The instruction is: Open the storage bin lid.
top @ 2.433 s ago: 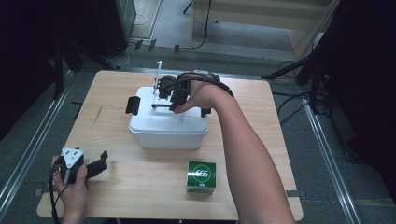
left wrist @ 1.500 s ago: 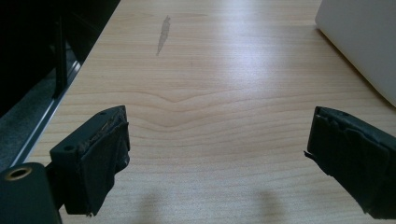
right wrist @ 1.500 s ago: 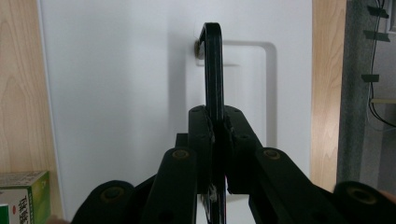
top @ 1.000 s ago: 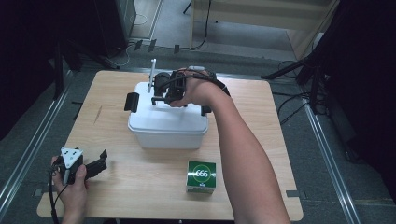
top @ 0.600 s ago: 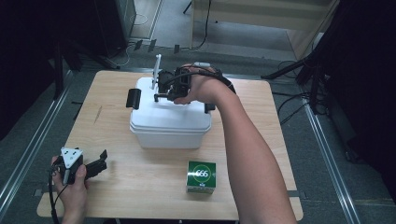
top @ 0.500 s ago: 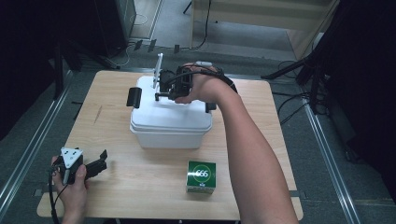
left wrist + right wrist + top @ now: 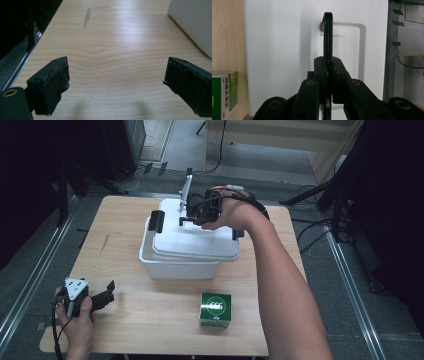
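**Lid gripped by its handle, tilted over the white box**

At the lower left of the high view, the left gripper (image 7: 106, 292) lies low over the wooden table (image 7: 125, 320), held in the person's left hand (image 7: 75, 317). In the left gripper view its jaws stand wide apart with bare wood between them and a corner of the white box (image 7: 192, 22) at the upper right.

Right of it, near the bottom centre of the high view, a green carton (image 7: 215, 309) stands on the table, apart from the box. The right gripper view shows the same carton at its lower left edge.

Further up, in the middle of the high view, sits the white box (image 7: 177, 265). Its white lid (image 7: 195, 242) lies over it at a tilt, the far edge raised. A black clip (image 7: 158, 221) shows at the box's left end.

At the far edge, the right gripper (image 7: 192, 212) comes in from the right. In the right gripper view its jaws are pressed together on the thin black lid handle (image 7: 327, 37), which stands edge-on against the lid's white surface (image 7: 284, 45).
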Available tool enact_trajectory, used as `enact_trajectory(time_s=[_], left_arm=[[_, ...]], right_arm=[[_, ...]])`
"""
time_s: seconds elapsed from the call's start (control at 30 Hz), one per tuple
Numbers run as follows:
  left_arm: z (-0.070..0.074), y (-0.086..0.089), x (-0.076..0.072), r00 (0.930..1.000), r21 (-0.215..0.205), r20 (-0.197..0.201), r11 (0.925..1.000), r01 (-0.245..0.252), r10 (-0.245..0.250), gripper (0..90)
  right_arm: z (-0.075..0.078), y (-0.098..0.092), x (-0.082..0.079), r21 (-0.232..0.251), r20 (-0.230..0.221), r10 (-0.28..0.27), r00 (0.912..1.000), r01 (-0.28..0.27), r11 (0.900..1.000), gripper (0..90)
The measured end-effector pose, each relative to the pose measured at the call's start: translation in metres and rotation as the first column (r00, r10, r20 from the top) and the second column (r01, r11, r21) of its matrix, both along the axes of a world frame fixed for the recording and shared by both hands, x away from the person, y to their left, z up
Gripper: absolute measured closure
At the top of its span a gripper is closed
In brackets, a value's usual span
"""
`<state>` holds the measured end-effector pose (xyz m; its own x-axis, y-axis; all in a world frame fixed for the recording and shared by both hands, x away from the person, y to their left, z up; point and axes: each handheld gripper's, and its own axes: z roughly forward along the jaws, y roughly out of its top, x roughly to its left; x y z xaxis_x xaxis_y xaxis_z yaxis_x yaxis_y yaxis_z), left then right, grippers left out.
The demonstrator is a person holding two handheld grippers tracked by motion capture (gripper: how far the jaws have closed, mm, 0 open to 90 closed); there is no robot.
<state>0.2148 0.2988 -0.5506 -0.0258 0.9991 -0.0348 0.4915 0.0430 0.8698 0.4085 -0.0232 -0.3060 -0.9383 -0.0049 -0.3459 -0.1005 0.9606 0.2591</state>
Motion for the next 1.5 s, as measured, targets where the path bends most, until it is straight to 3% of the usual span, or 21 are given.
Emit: enact_trajectory(time_s=[0.3, 0.97, 1.5], left_arm=[[0.0, 0.0, 0.0, 1.0, 0.0, -0.001, 1.0, 0.002, -0.002, 6.3], [0.0, -0.001, 0.0, 1.0, 0.005, 0.001, 1.0, 0.001, -0.001, 6.3], [0.0, -0.001, 0.0, 1.0, 0.008, 0.001, 1.0, 0.0, 0.0, 6.3]], right_arm=[[0.002, -0.027, 0.002, -0.001, 0.007, -0.037, 0.9993, 0.037, 0.999, 85.6], [0.003, -0.109, 0.002, 0.011, 0.008, -0.149, 0.9888, 0.149, 0.989, 85.6], [0.004, -0.153, -0.002, -0.004, 0.001, -0.202, 0.9795, 0.202, 0.979, 85.6]])
